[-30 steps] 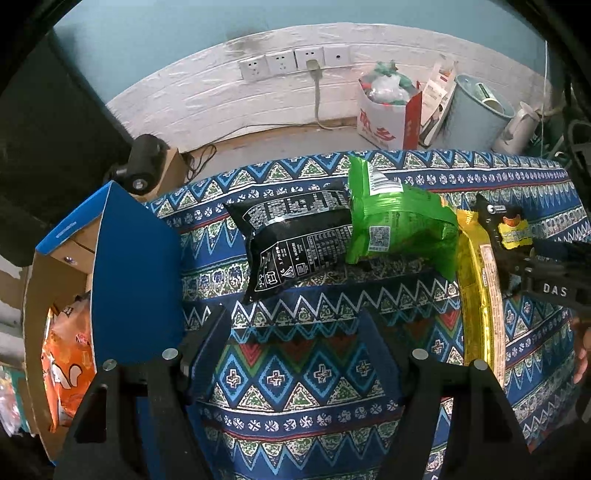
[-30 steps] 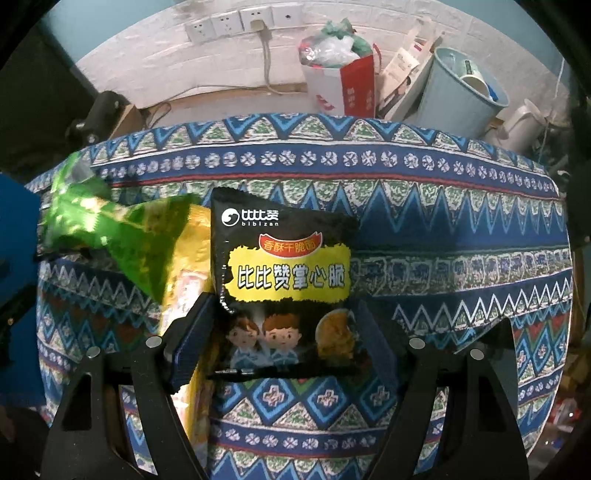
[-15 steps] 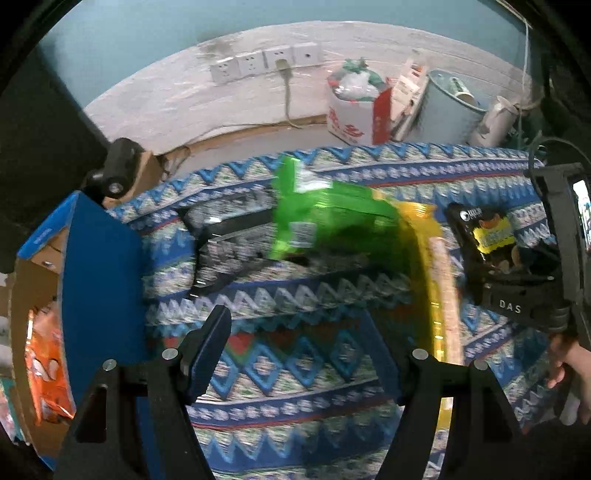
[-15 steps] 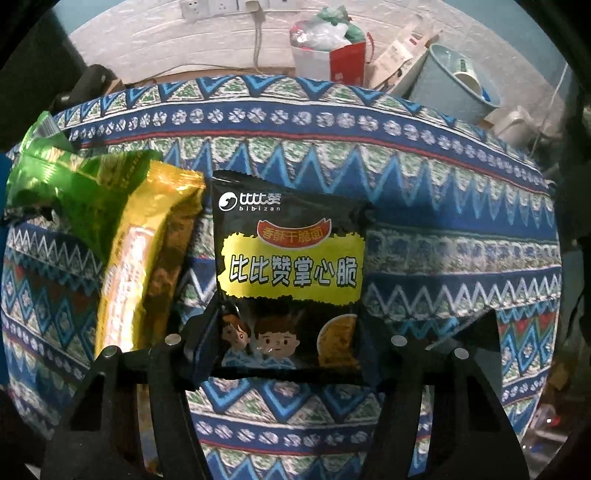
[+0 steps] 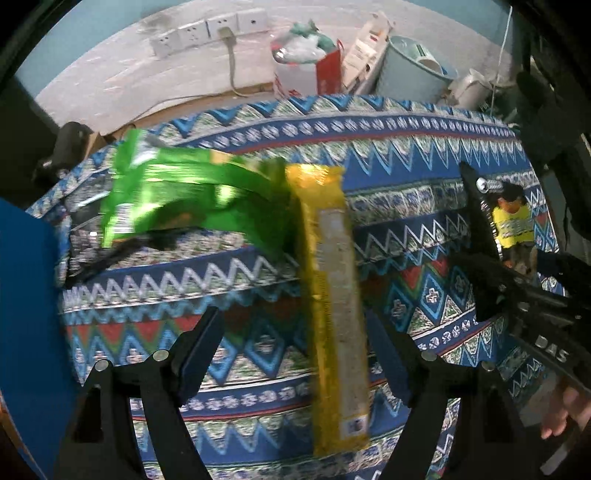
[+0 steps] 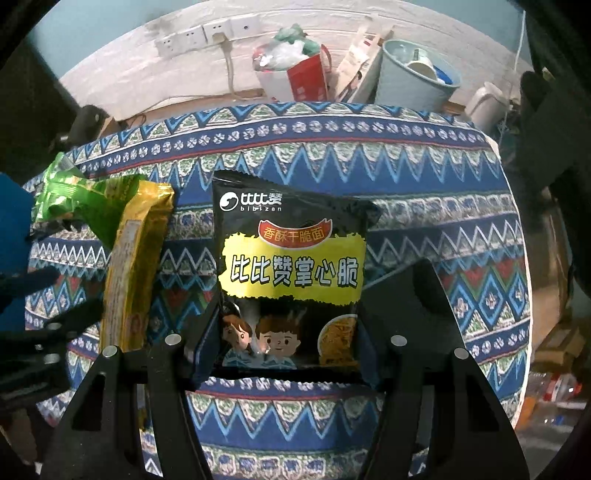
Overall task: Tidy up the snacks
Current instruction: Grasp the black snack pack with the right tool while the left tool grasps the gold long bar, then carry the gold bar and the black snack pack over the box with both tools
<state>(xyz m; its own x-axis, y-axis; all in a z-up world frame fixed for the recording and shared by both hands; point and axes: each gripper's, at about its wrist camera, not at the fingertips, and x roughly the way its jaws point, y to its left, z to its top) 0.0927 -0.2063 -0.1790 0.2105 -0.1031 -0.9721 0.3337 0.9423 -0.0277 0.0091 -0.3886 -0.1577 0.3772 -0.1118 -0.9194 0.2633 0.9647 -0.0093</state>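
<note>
The right gripper [image 6: 284,354] is clamped across the lower half of a black noodle-snack packet [image 6: 291,266], its 2 fingers pressing the packet's side edges above the patterned tablecloth [image 6: 443,229]; whether the packet has cleared the cloth cannot be told. The jaws closed on it within the last second, and it sits squarely between them.

The left gripper [image 5: 295,354] is spread wide over the same cloth, its jaws having just opened further, holding nothing. The long yellow packet [image 5: 332,295] lies flat on the cloth and runs up between the 2 open fingers, closer to the right-hand one; the pads do not press on it.

Just beyond, a green packet [image 5: 177,199] lies crumpled against the top end of the yellow one and over a dark wrapper [image 5: 92,258], blurred in the left wrist view. At the left edge stands the blue flap of a cardboard box [image 5: 26,314]; its contents are not visible now.

Farther off, past the table's far edge, are a red-and-white bag [image 6: 295,77] stuffed with plastic, a pale blue bin [image 6: 417,74] and a row of wall sockets [image 6: 199,33].

Judged from this, the sorting is partway at best: 1 packet is gripped, while at least 3 remain loose on the cloth. The yellow packet looks the likeliest next pick for the left gripper.
</note>
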